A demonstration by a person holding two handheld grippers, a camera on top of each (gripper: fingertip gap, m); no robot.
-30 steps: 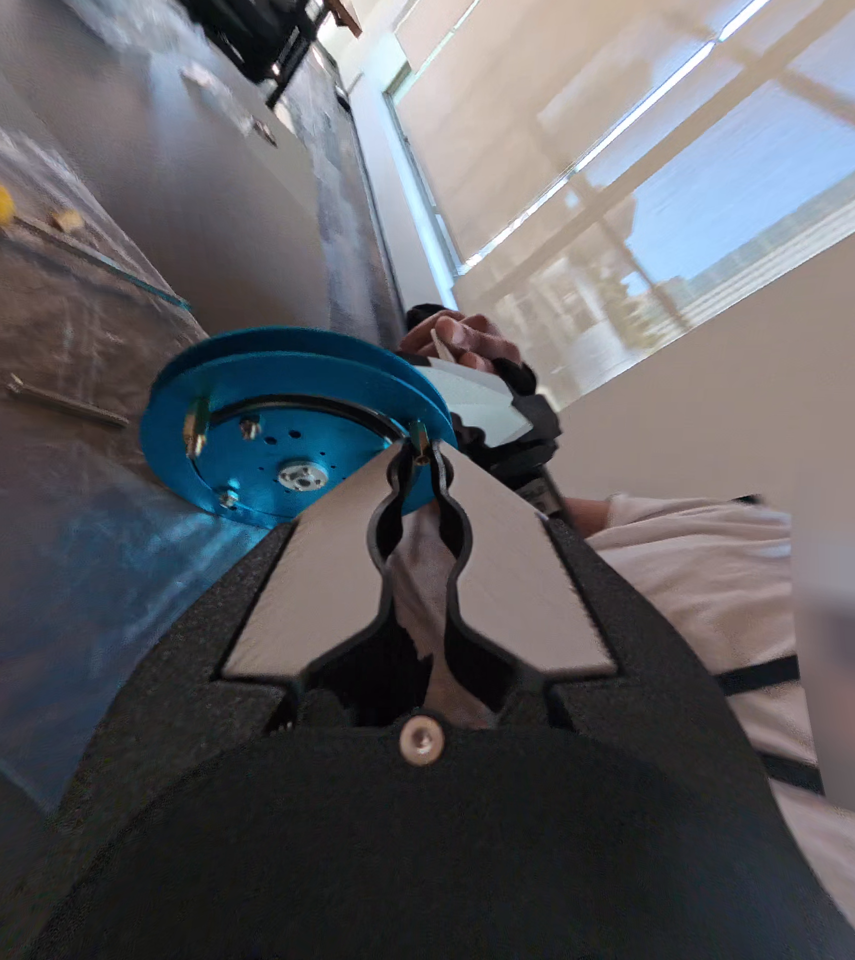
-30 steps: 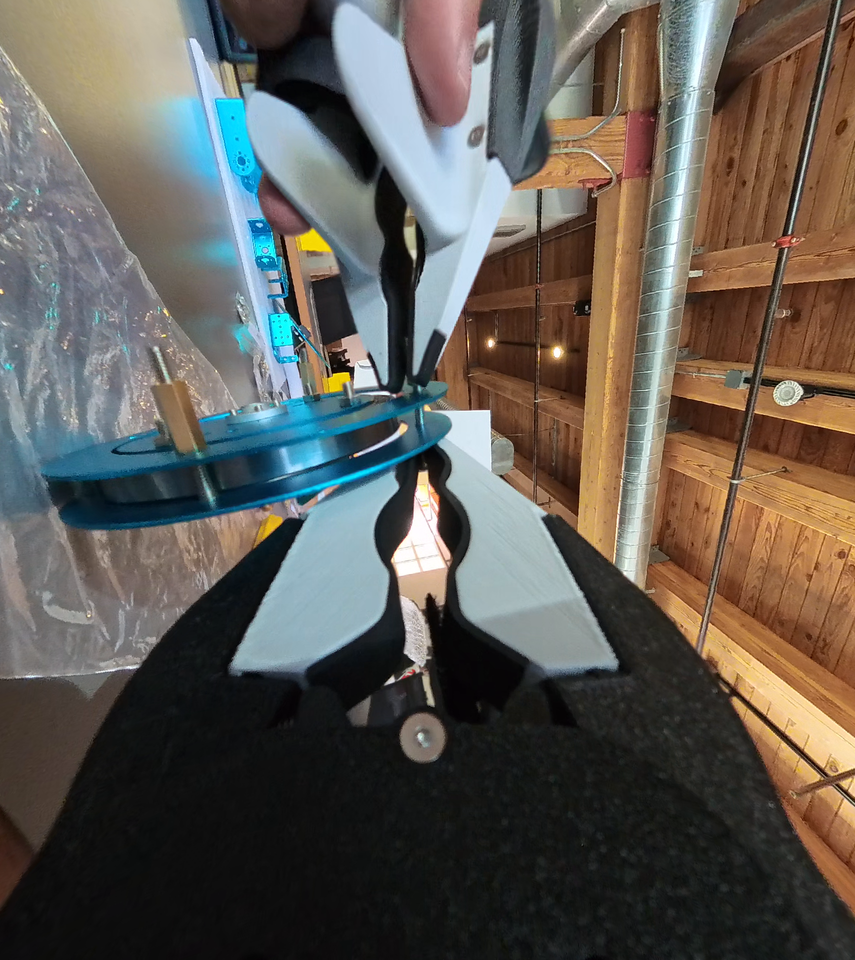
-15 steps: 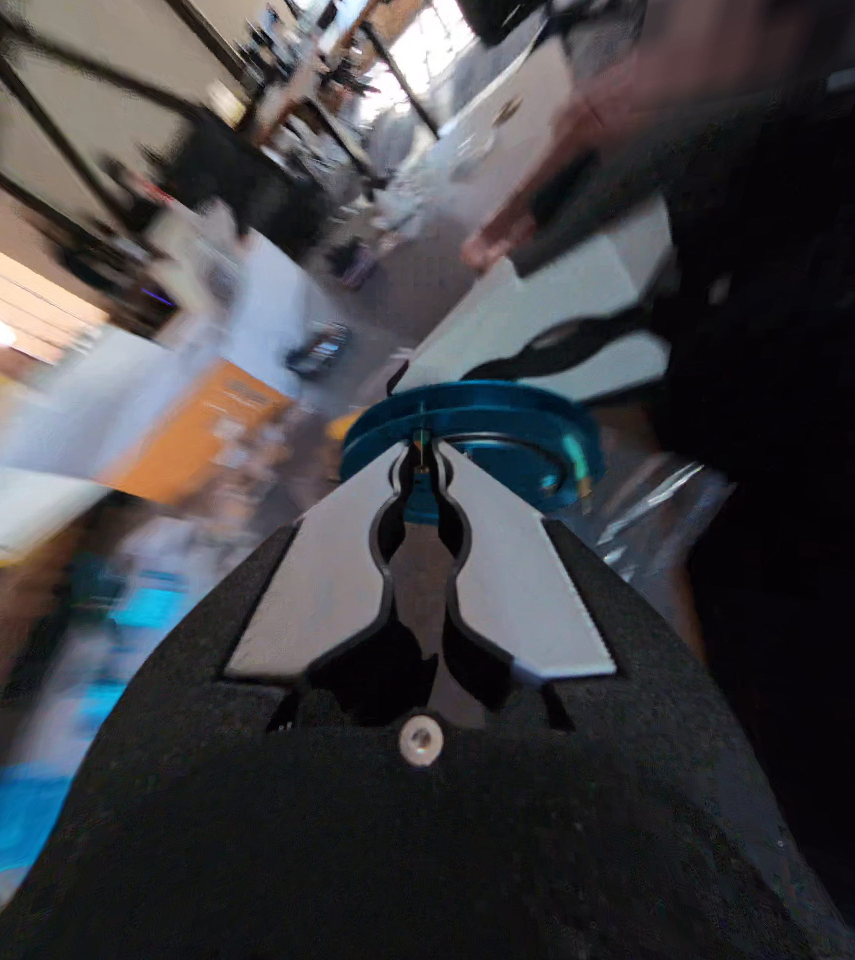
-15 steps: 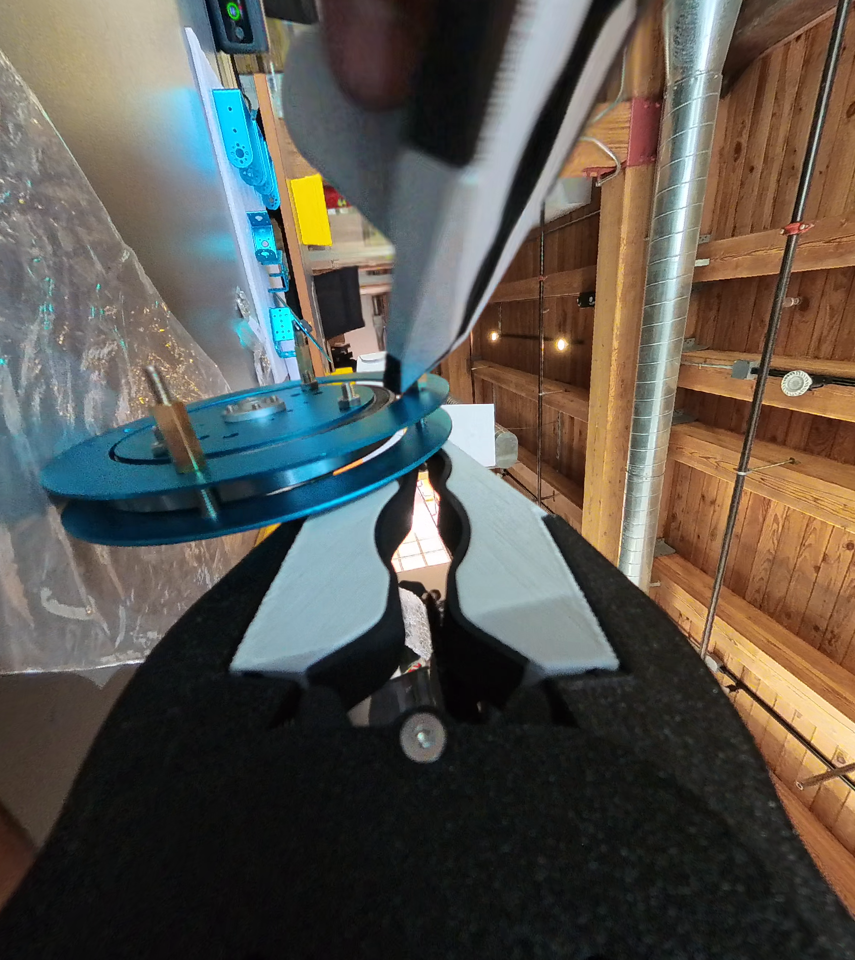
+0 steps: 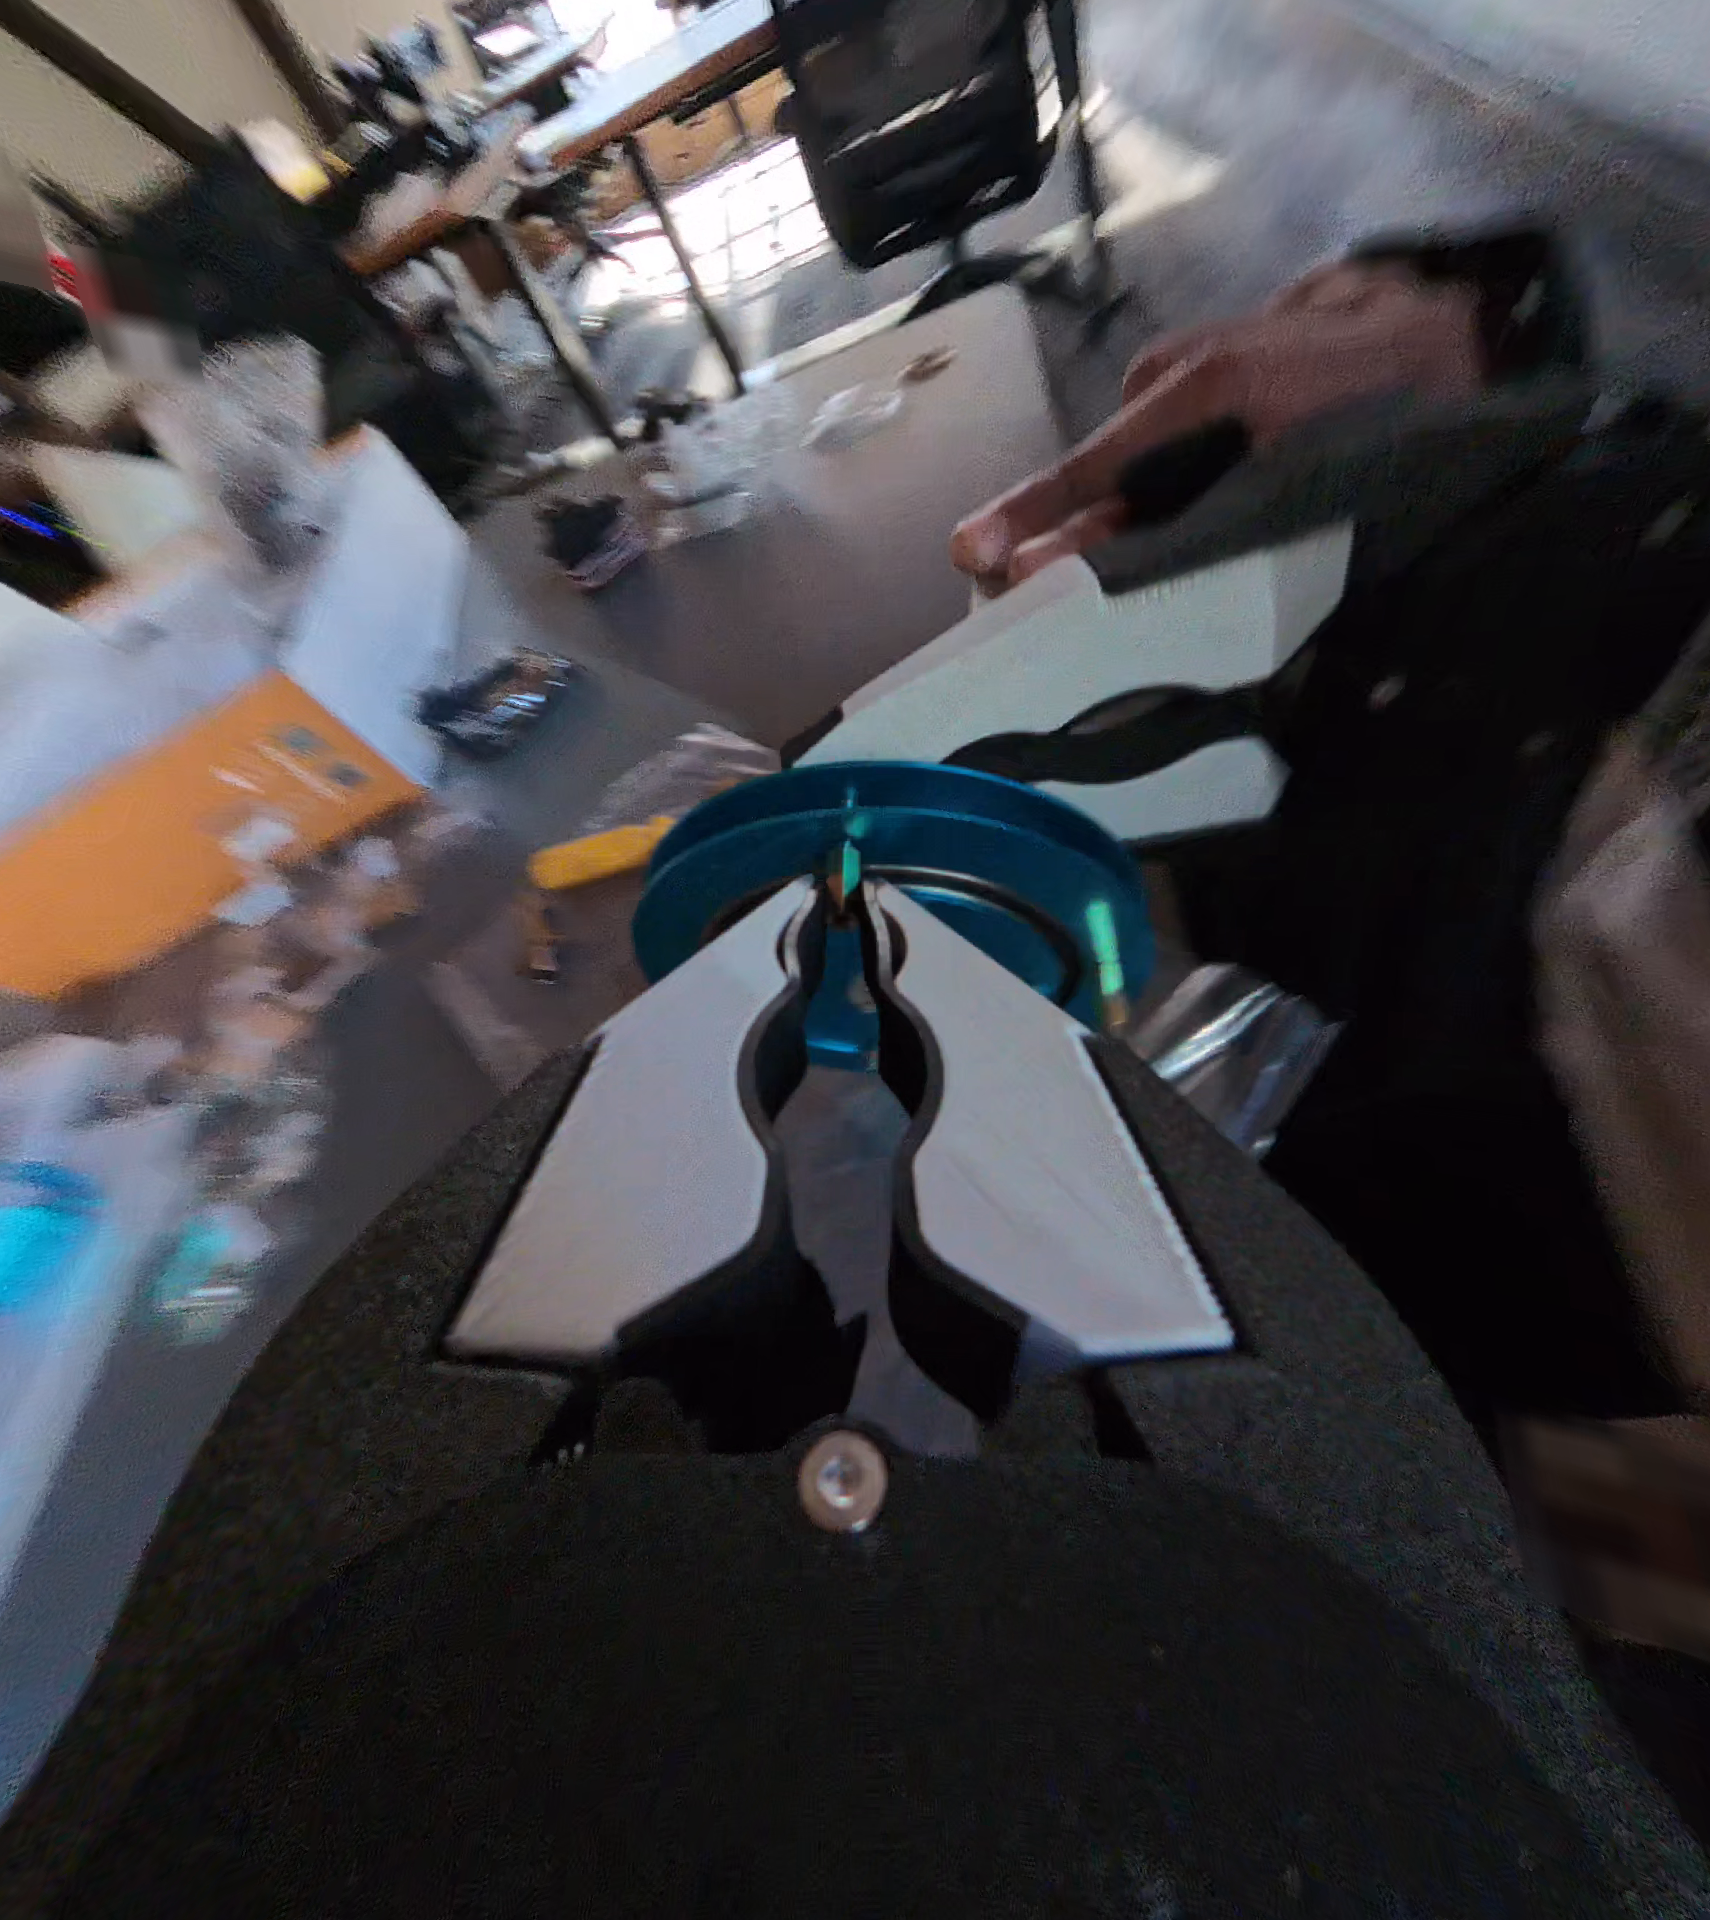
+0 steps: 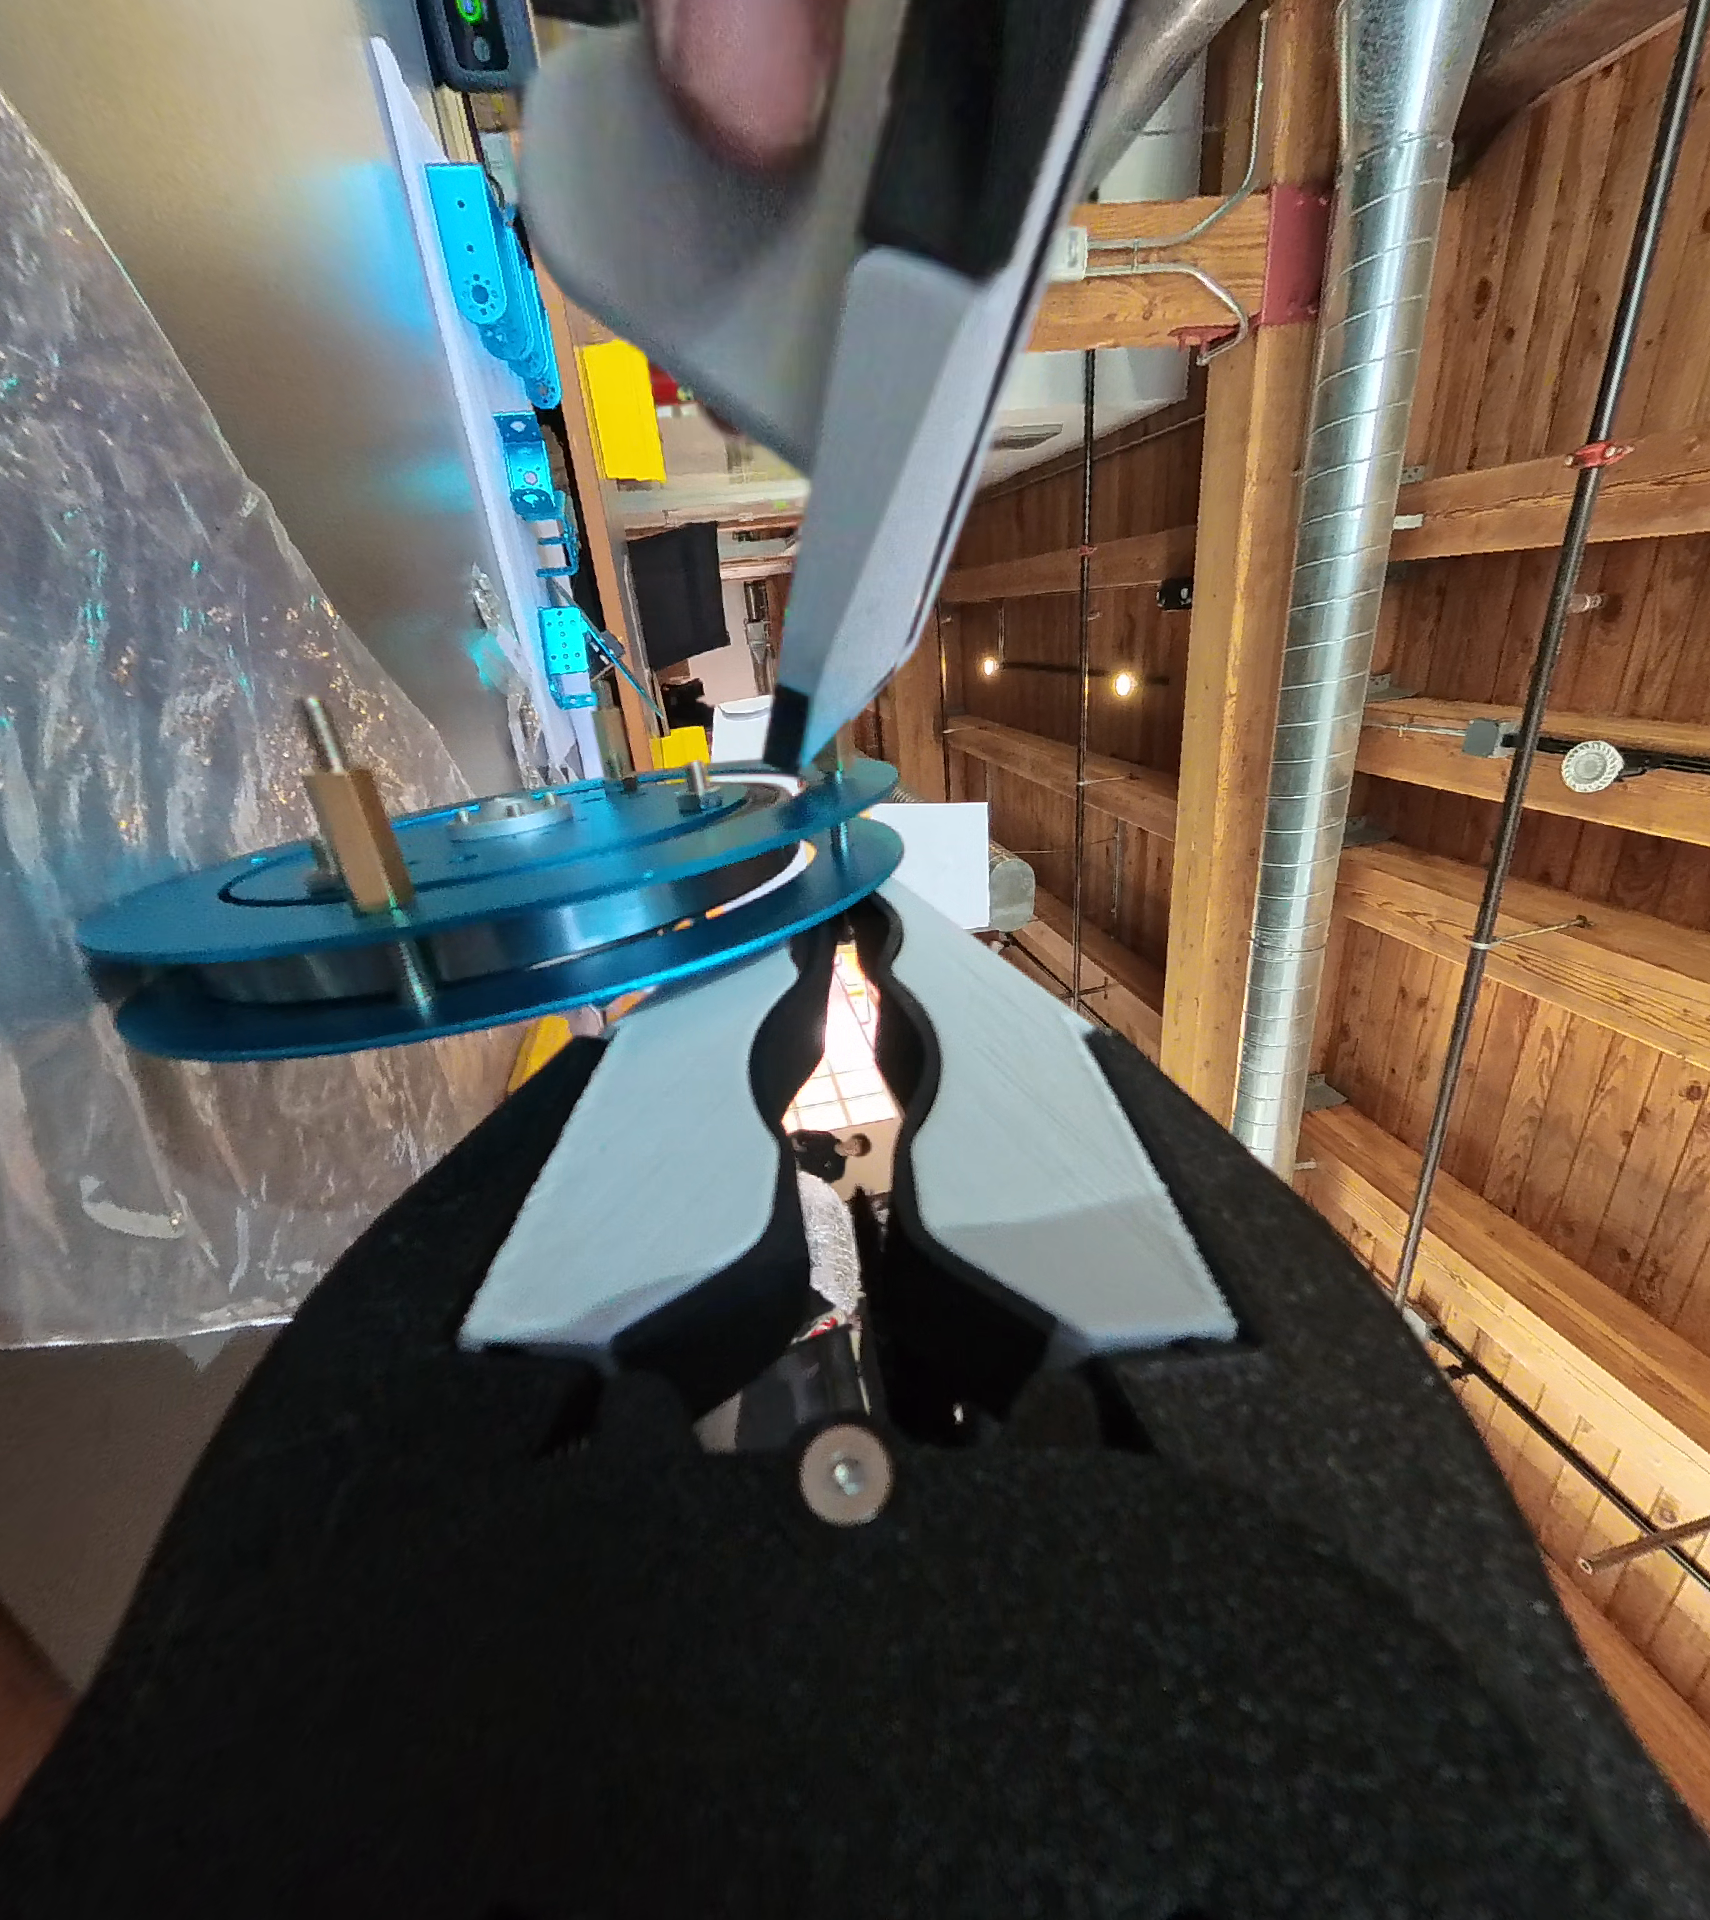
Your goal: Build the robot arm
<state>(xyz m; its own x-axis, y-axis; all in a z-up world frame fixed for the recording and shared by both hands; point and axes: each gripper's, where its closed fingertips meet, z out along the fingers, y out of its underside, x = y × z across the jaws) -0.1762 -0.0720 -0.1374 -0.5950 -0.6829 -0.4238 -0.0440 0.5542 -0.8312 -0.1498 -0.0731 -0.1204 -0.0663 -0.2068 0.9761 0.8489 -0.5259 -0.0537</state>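
Glossy blue anodised metal disc assembly (image 6: pixel 477 914), brass standoff (image 6: pixel 357 836), crinkled clear plastic sheet (image 6: pixel 82 779).

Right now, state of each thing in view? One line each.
left hand-held gripper: shut on the blue disc assembly's post
right hand-held gripper: shut on the blue disc assembly's rim
blue disc assembly: held aloft, roughly level, two discs stacked with a gap
brass standoff: upright on top disc
plastic sheet: crumpled, behind discs

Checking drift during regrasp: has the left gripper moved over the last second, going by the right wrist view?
Yes. Against the wooden post, the left gripper has turned from showing both fingers to edge-on and swung right up top, its tip on the blue disc assembly throughout.
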